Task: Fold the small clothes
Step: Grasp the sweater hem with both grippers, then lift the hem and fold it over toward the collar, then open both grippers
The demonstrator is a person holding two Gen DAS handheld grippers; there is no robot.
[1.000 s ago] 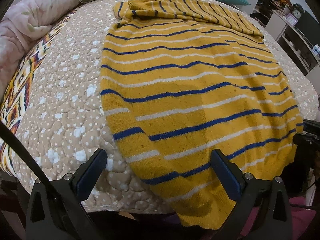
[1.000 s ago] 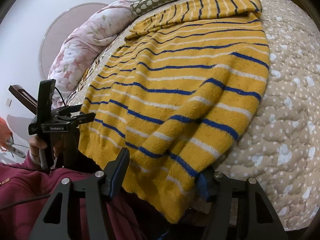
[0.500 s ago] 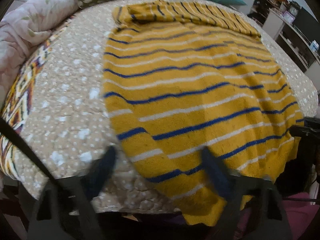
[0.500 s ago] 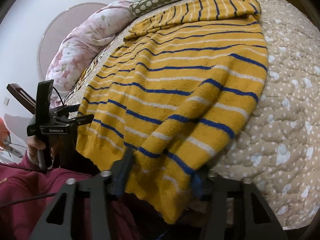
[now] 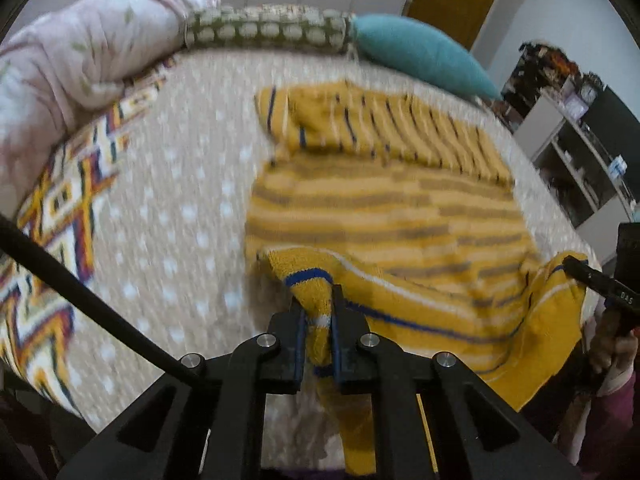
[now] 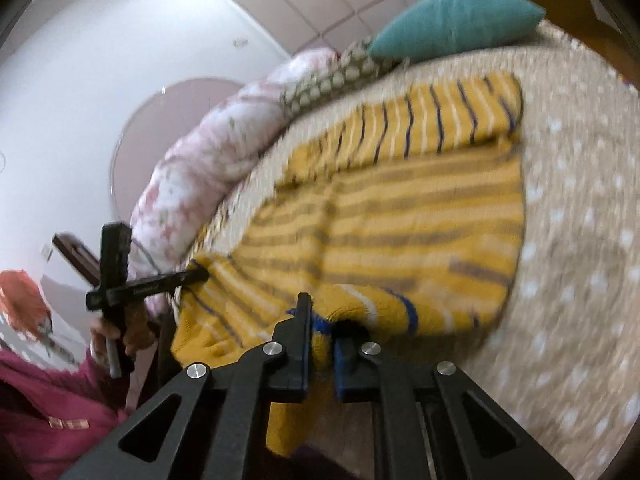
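Note:
A yellow sweater (image 5: 384,208) with blue and white stripes lies on the bed, its sleeves folded across the far end. My left gripper (image 5: 318,320) is shut on the sweater's near left hem corner and holds it lifted above the bed. My right gripper (image 6: 320,332) is shut on the near right hem corner of the sweater (image 6: 392,224), also lifted. The hem hangs slack between the two. The right gripper shows at the left wrist view's right edge (image 5: 588,276); the left gripper shows in the right wrist view (image 6: 200,276).
The bed has a beige dotted quilt (image 5: 180,208). A pink floral duvet (image 5: 72,60), a green spotted bolster (image 5: 268,32) and a teal pillow (image 5: 420,52) lie at its far end. Shelves (image 5: 576,152) stand to the right.
Both grippers were open at the sweater's hem. They have shut on its two near corners and lifted them up and forward over the bed.

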